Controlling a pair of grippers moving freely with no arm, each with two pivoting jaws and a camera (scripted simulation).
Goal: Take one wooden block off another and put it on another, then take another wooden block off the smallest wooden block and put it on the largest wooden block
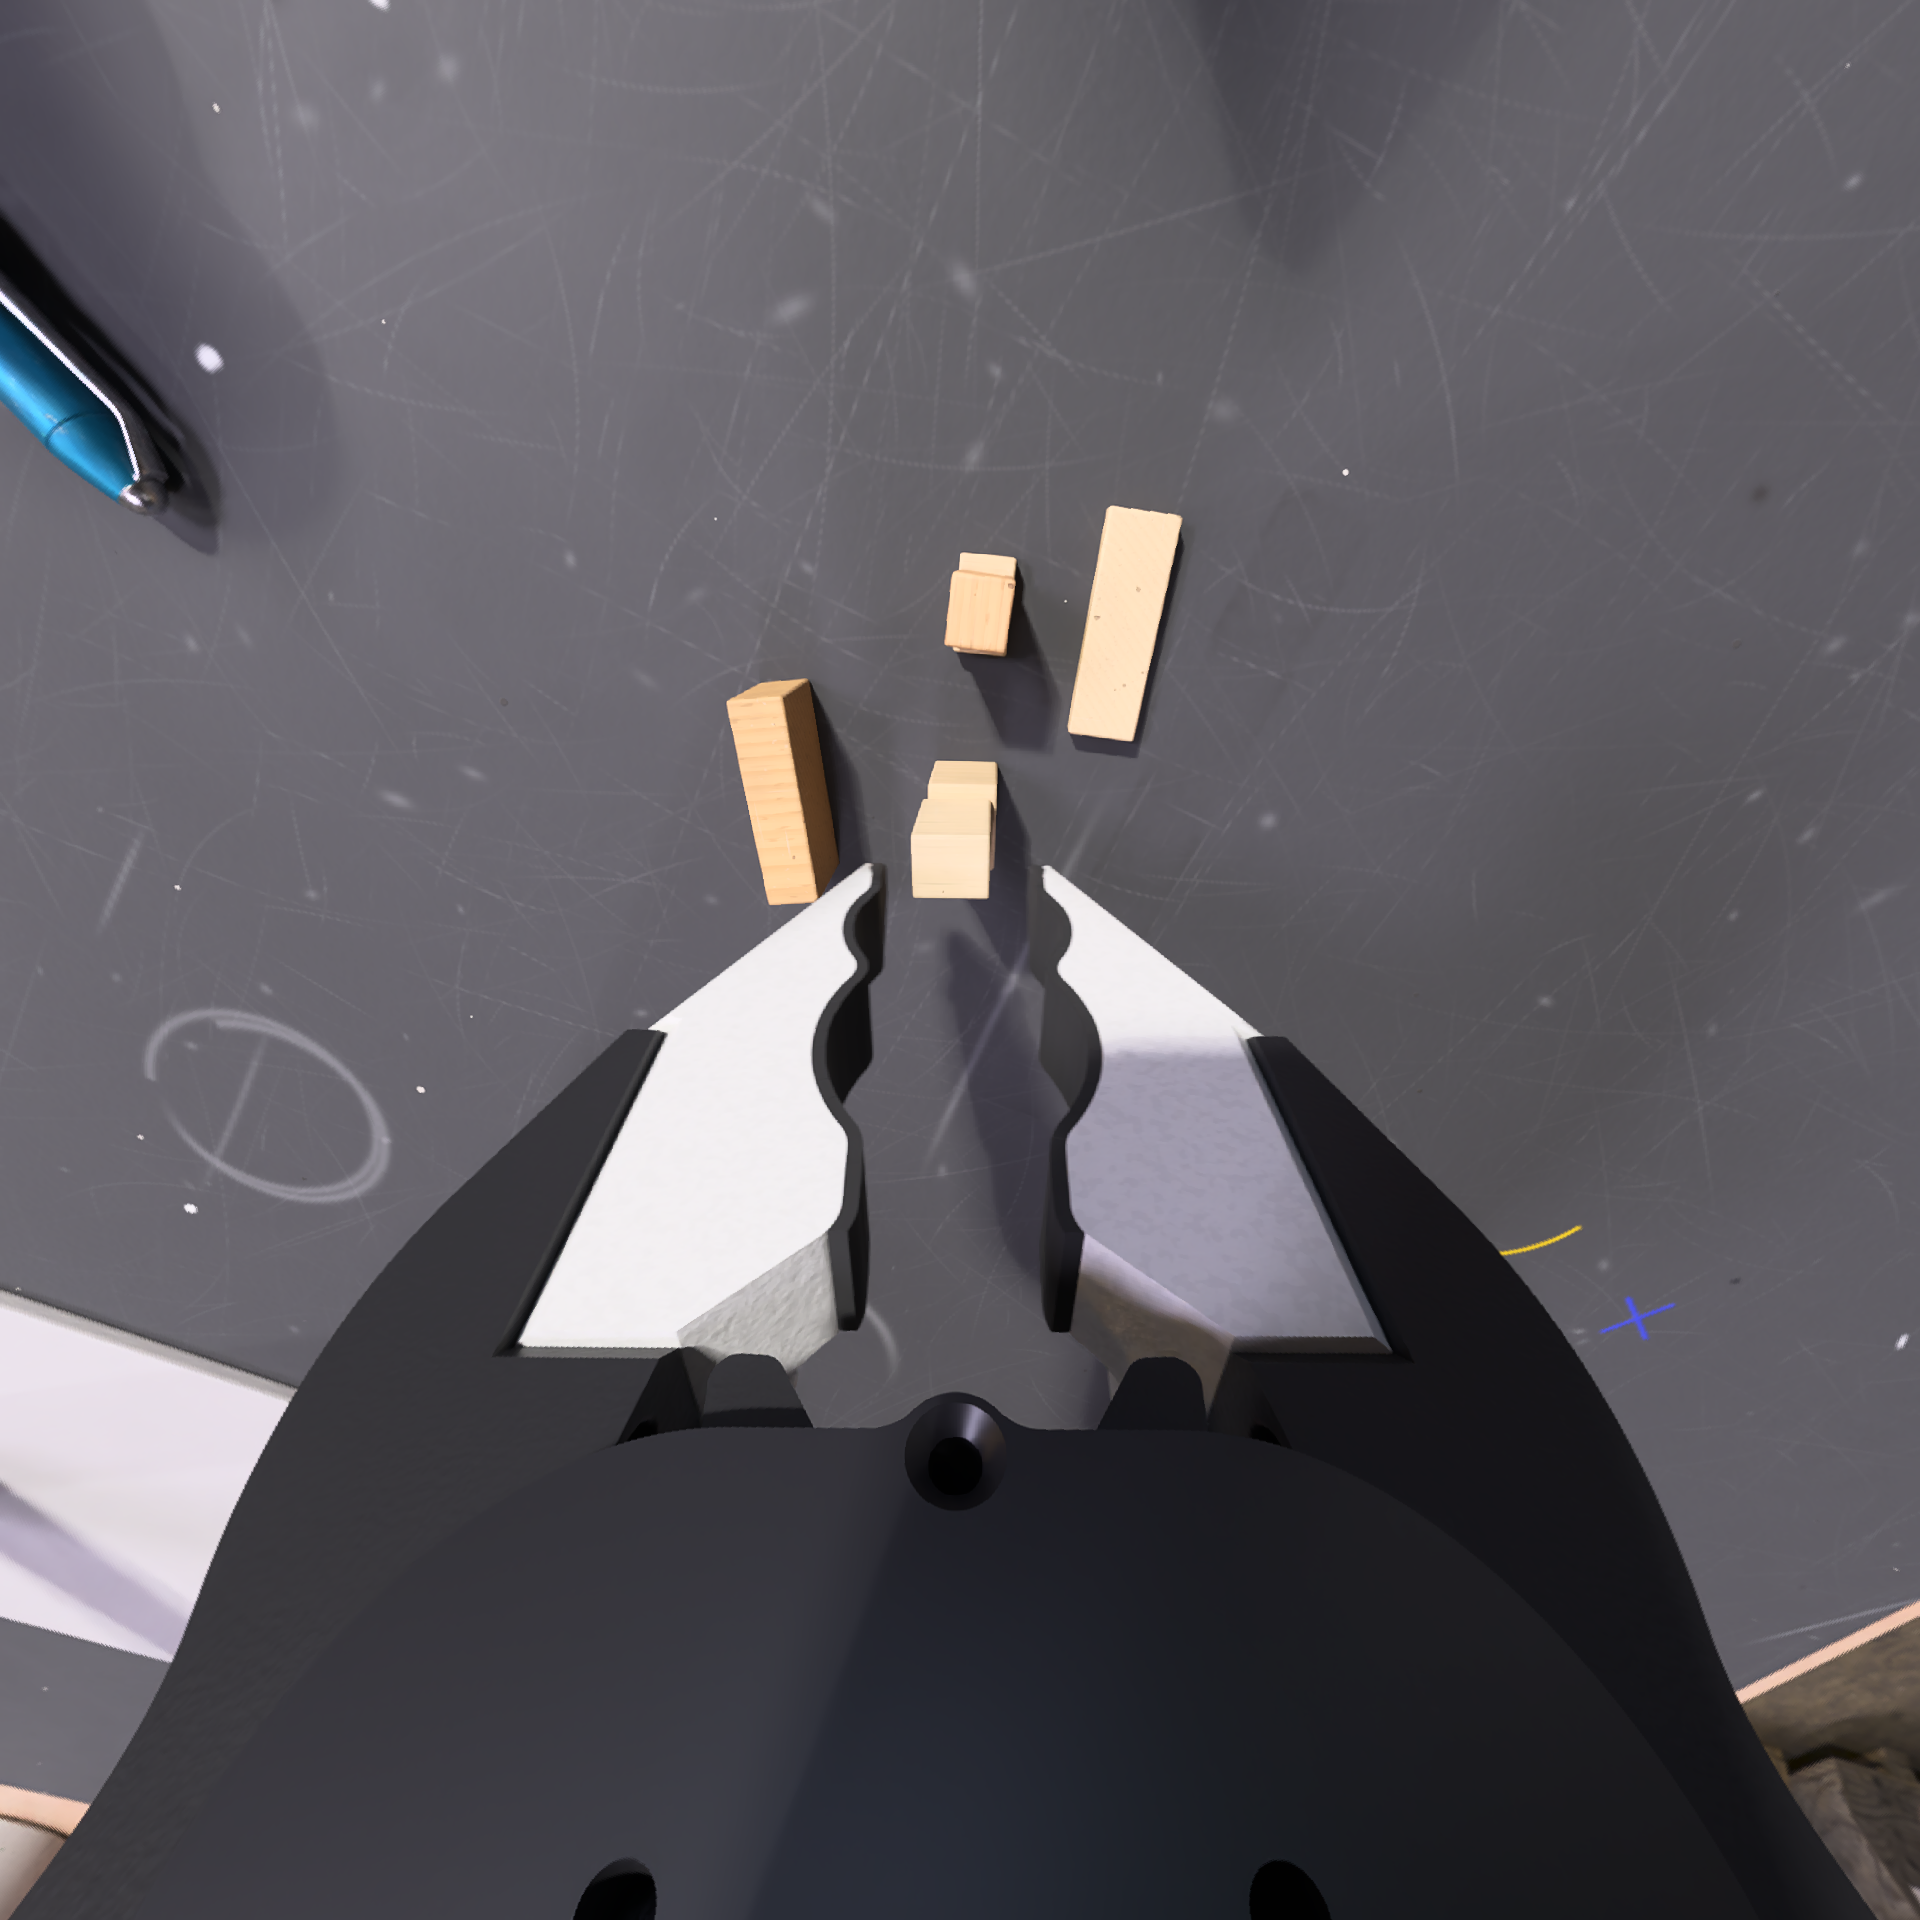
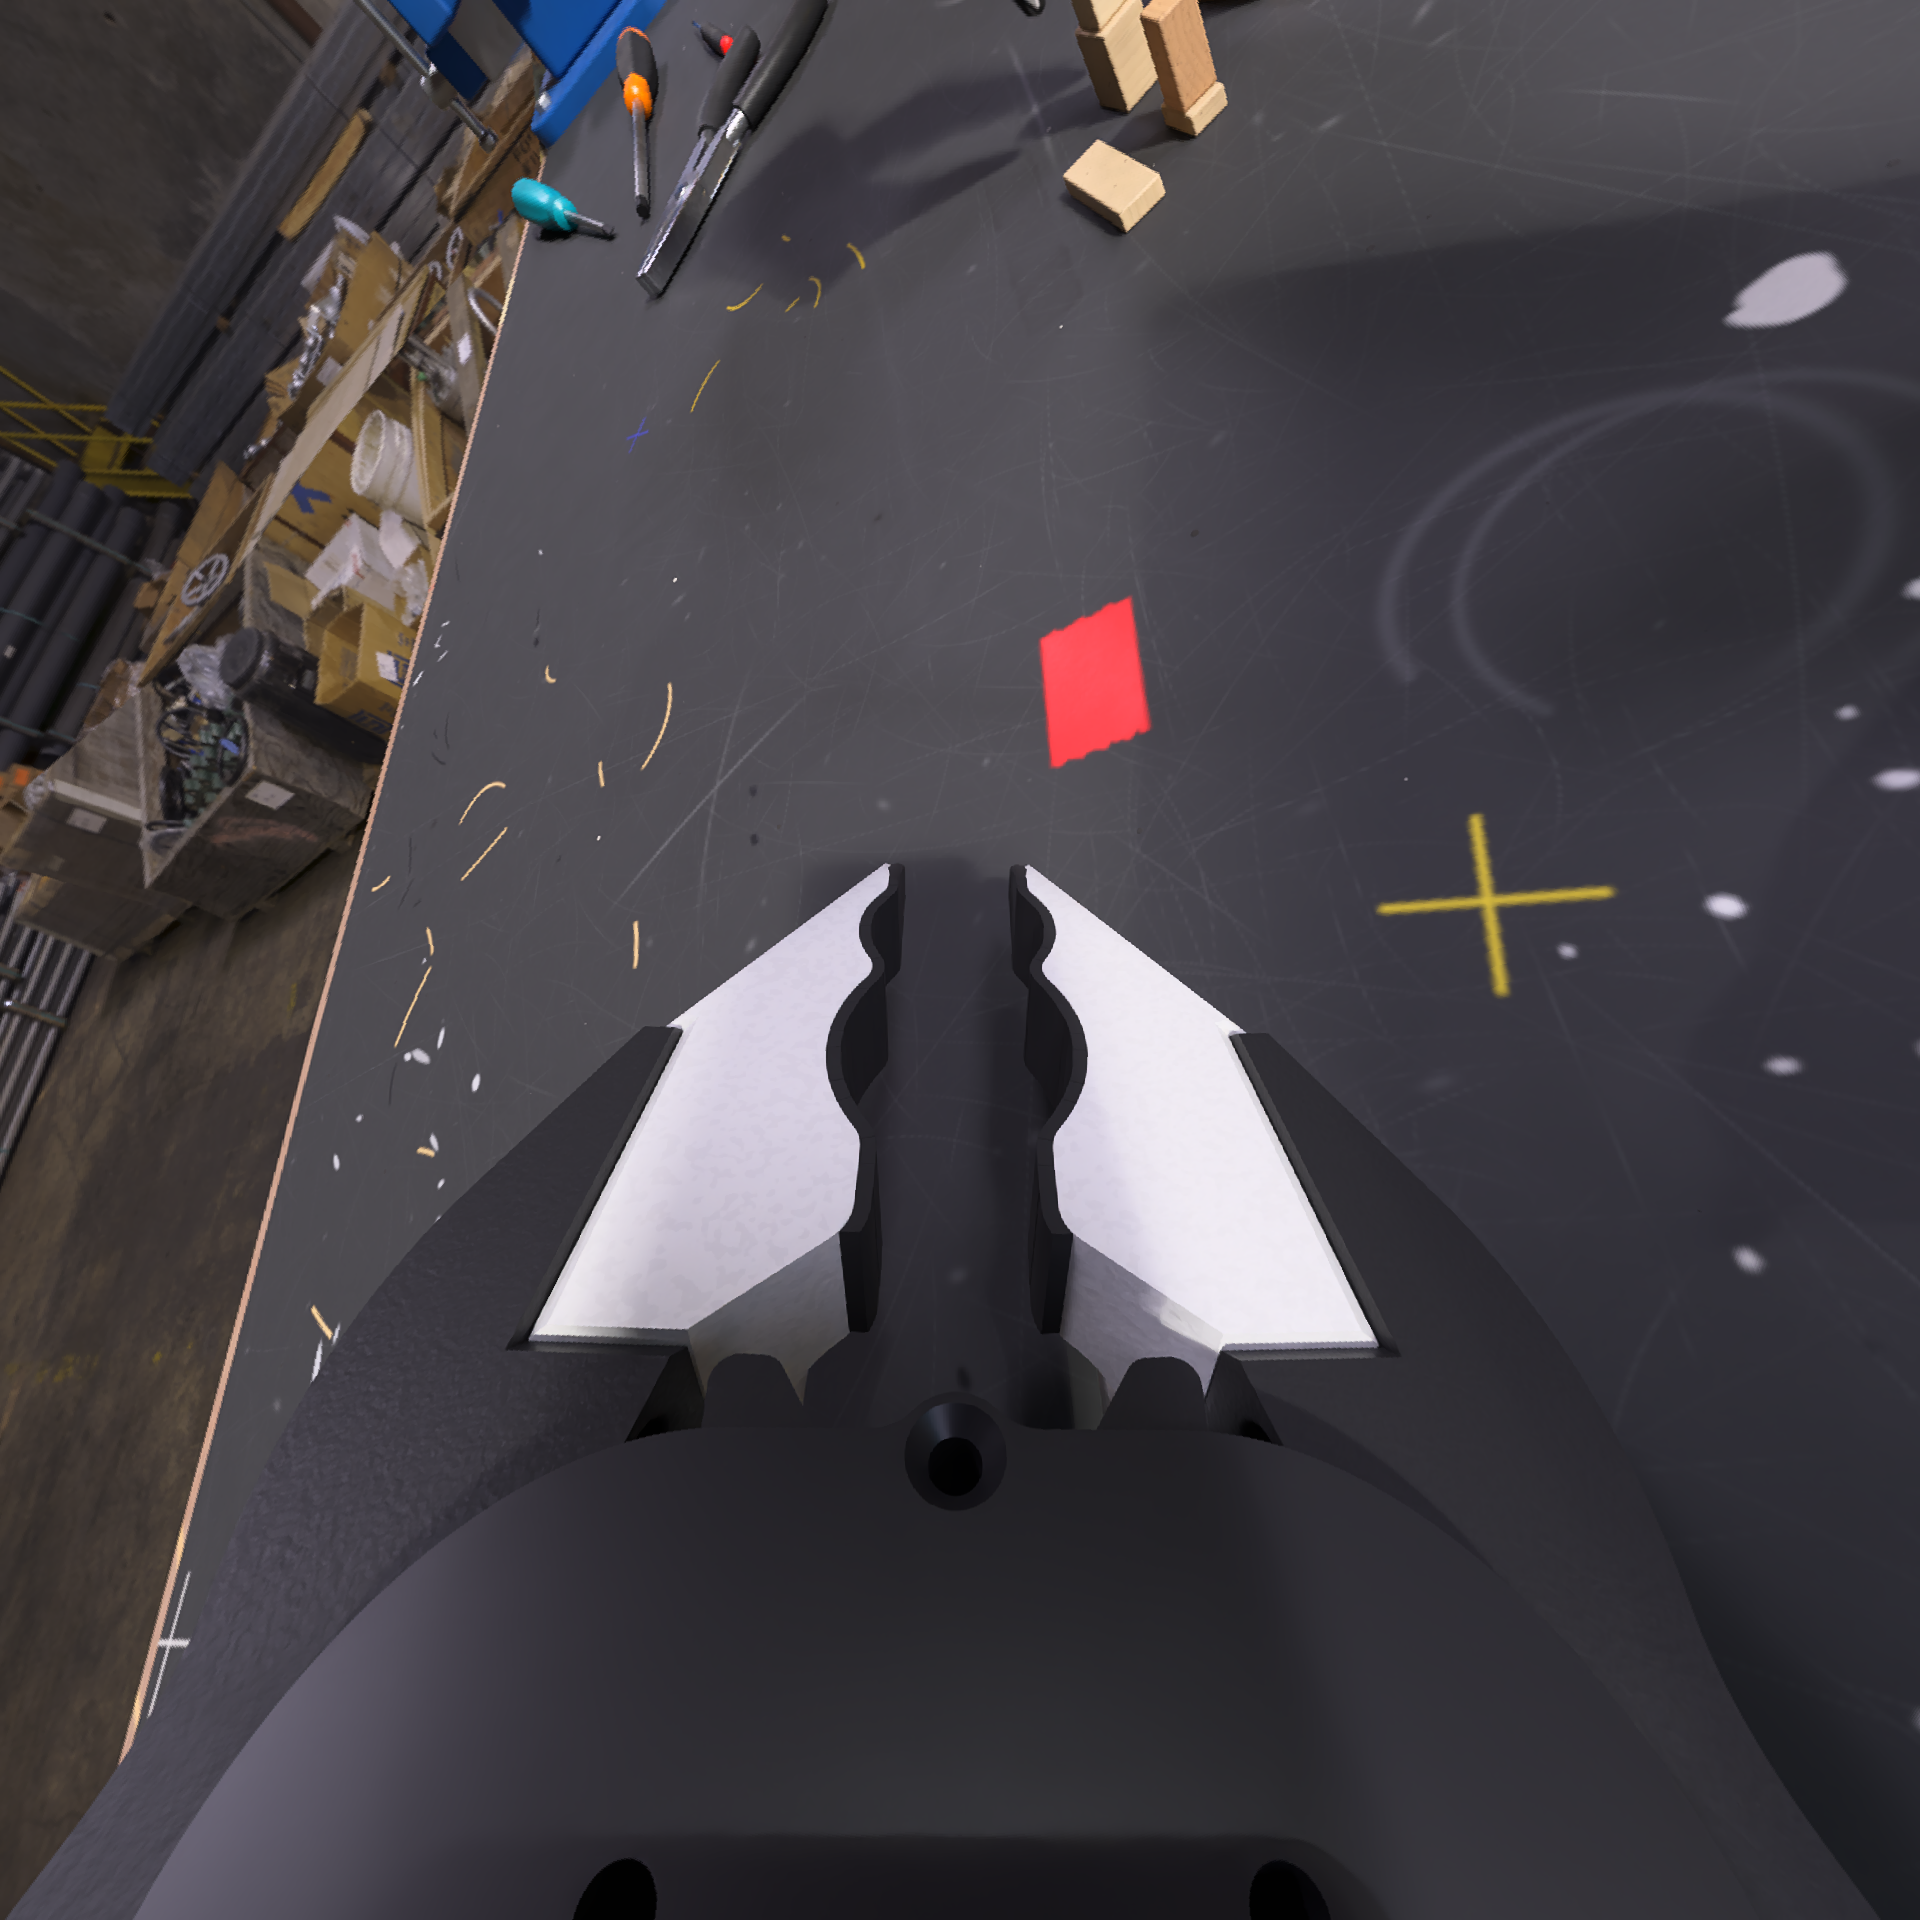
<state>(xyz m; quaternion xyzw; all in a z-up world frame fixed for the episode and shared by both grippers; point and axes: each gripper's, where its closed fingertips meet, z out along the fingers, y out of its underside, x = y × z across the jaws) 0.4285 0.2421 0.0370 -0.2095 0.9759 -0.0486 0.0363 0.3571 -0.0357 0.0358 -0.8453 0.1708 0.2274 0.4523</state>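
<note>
In the left wrist view several wooden blocks sit on the dark table. A pale stack (image 1: 954, 836) of one block on another lies just beyond my left gripper (image 1: 961, 873), which is open, empty and above it. Farther off, a block stands on a smaller one (image 1: 981, 608). A long flat block (image 1: 1125, 623) lies to the right. A tall block (image 1: 781, 792) stands to the left, near my left fingertip. My right gripper (image 2: 956, 873) is open and empty, far from the blocks. They show at the top of its view: a flat block (image 2: 1115, 184) and two stacks (image 2: 1182, 62).
A blue pen (image 1: 73, 405) lies far left and a white sheet (image 1: 104, 1455) lies at the near left. In the right wrist view there are screwdrivers (image 2: 636, 104), a chisel (image 2: 707, 166), a red patch (image 2: 1094, 681) and a yellow cross (image 2: 1493, 902). The table edge (image 2: 416, 644) runs along the left.
</note>
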